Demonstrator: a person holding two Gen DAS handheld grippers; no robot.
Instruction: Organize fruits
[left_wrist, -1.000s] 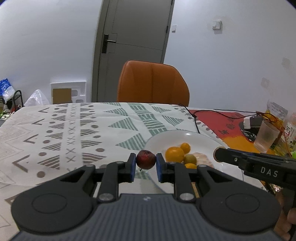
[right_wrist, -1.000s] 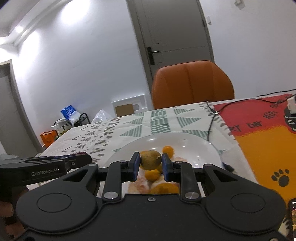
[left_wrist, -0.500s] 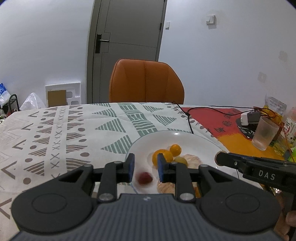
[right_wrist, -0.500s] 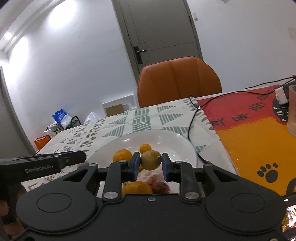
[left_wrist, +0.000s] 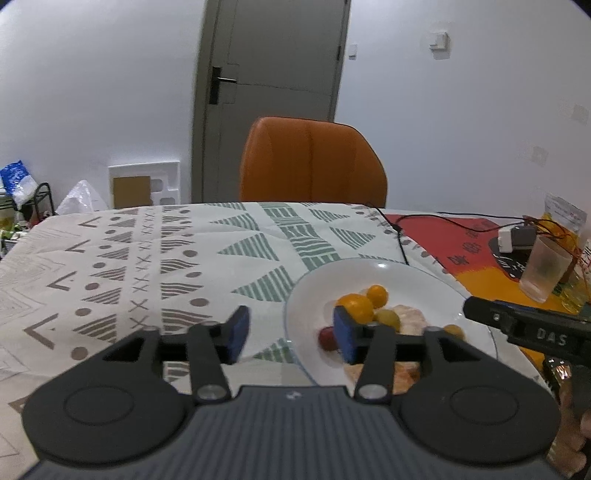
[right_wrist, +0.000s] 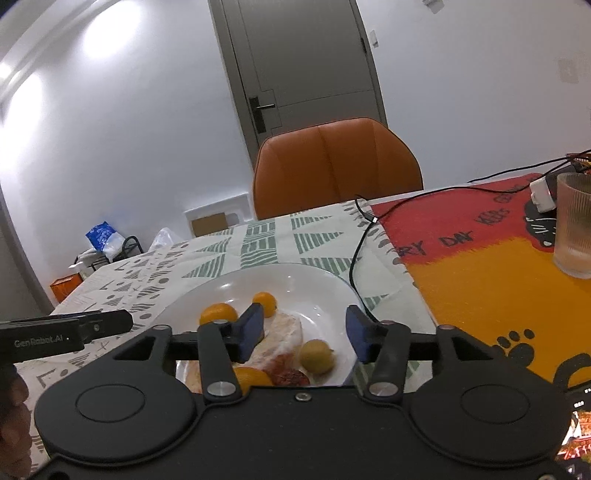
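Fruits (right_wrist: 317, 356) now released onto plate (right_wrist: 325, 284)

On the white plate (right_wrist: 325, 284): three orange fruits (right_wrist: 218, 313), one yellow-green fruit (right_wrist: 316, 356), one dark red fruit (right_wrist: 291, 377). Beside the plate, one glass (right_wrist: 574, 225).

The table (left_wrist: 155, 258) wears a white cloth with grey and green triangles, and a red and orange mat (right_wrist: 480, 258) covers its far right side. A white plate (left_wrist: 424, 284) sits on the cloth just ahead of the left gripper (left_wrist: 291, 332), toward its right finger. A black cable (right_wrist: 354, 266) runs past the plate. A ribbed glass (right_wrist: 574, 229) and a white charger (right_wrist: 541, 192) stand on the mat, well right of the right gripper (right_wrist: 303, 332).
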